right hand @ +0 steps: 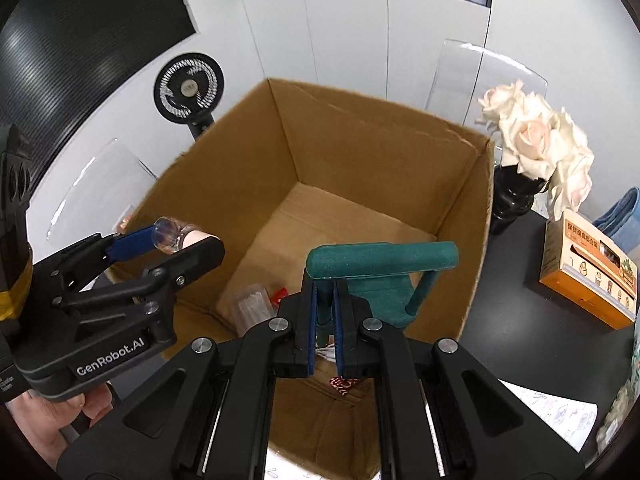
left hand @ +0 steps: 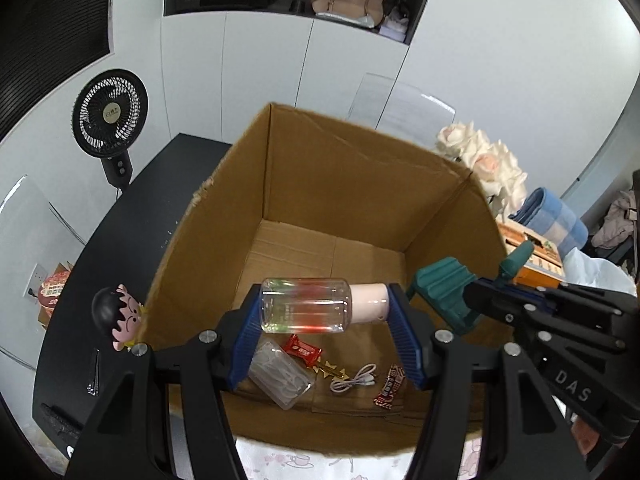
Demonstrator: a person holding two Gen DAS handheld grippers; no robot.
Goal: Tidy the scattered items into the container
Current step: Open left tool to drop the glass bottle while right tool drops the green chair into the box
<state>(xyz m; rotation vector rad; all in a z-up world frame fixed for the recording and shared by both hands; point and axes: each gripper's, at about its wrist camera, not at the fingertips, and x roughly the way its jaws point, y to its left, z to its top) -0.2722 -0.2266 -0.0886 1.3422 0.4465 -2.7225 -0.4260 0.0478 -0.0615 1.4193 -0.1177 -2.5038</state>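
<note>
My left claw (left hand: 326, 312) pinched a clear bottle (left hand: 304, 310) with a pale pink cap sideways above the open cardboard box (left hand: 360, 184), over the wrapped candies (left hand: 303, 350), white cable (left hand: 356, 378) and clear plastic case (left hand: 280, 374) on its floor. Beside it, my right claw (right hand: 326, 312) gripped a green tape dispenser (right hand: 380, 276) by a thin part, above the same box on the black bench (left hand: 120, 232).

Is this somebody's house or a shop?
Most likely a room in a home. There are white cupboard doors with a handbag on an open shelf, a standing fan beside a black table, and a vase of white roses.
</note>
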